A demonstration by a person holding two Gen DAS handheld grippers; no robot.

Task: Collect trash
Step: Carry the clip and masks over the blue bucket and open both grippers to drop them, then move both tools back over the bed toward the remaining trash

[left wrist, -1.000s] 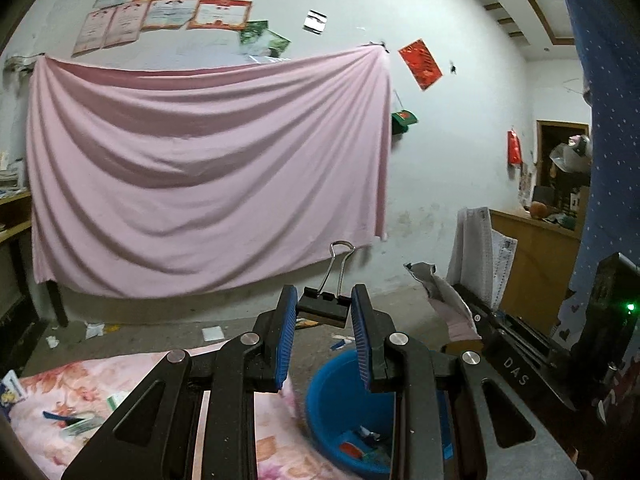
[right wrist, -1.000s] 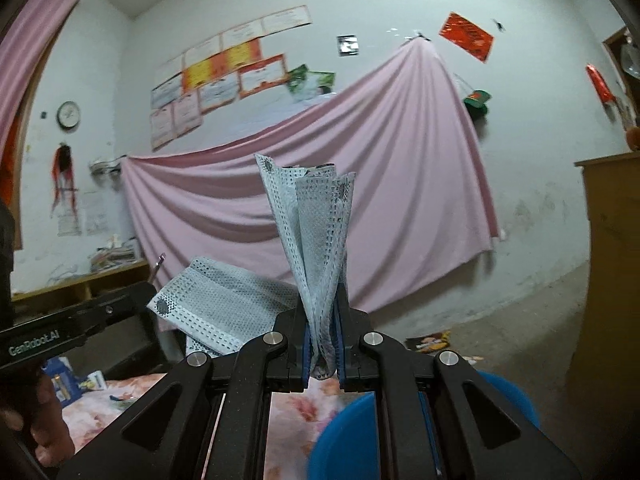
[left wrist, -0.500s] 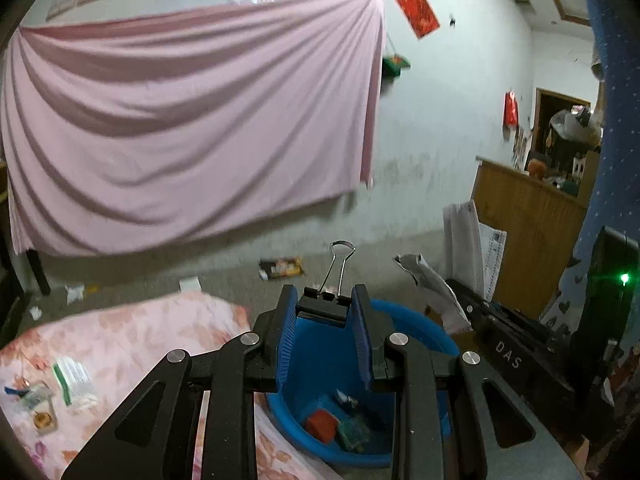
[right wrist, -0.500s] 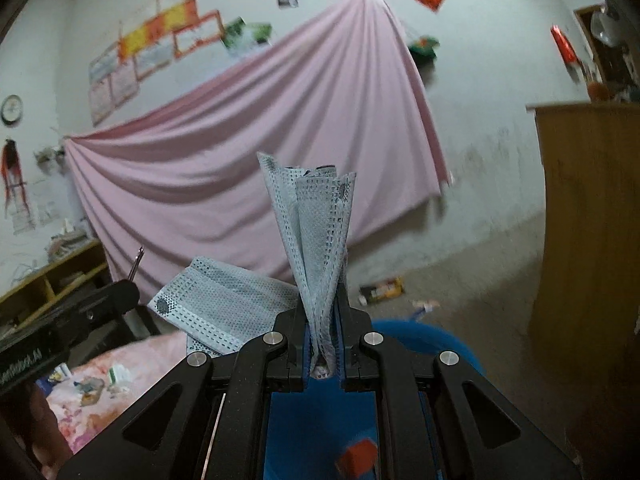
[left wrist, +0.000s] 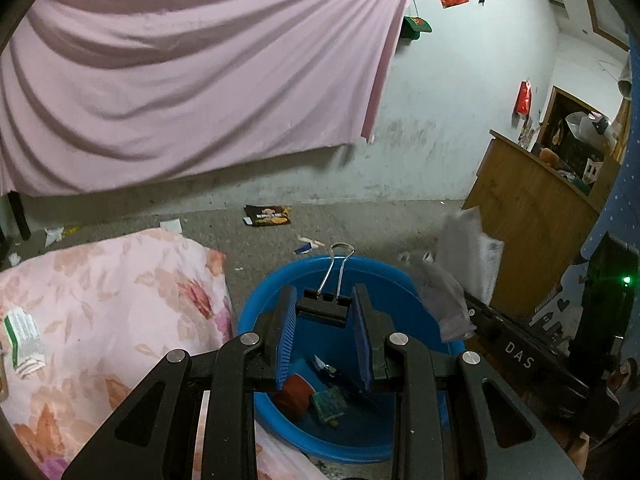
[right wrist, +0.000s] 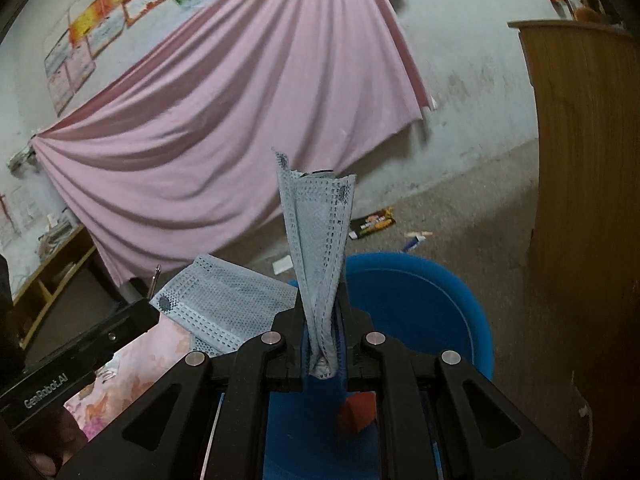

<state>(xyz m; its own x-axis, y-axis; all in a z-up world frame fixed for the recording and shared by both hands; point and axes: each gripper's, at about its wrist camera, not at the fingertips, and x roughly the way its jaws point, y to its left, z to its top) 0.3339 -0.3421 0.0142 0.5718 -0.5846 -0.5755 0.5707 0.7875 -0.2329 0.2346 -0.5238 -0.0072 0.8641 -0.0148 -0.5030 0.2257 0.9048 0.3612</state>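
My left gripper (left wrist: pixel 324 312) pinches a stiff binder clip (left wrist: pixel 323 307) by its body, my right gripper (right wrist: pixel 322 344) clamps limp, featherlight masks (right wrist: pixel 316 240) over the blue basin (left wrist: pixel 404 292).

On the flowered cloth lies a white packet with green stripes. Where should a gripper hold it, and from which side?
The packet lies flat on the flowered cloth, long and narrow. Probably best to come straight down from above and close across its narrow width near the middle; the soft cloth should let the fingers sink under its edges.
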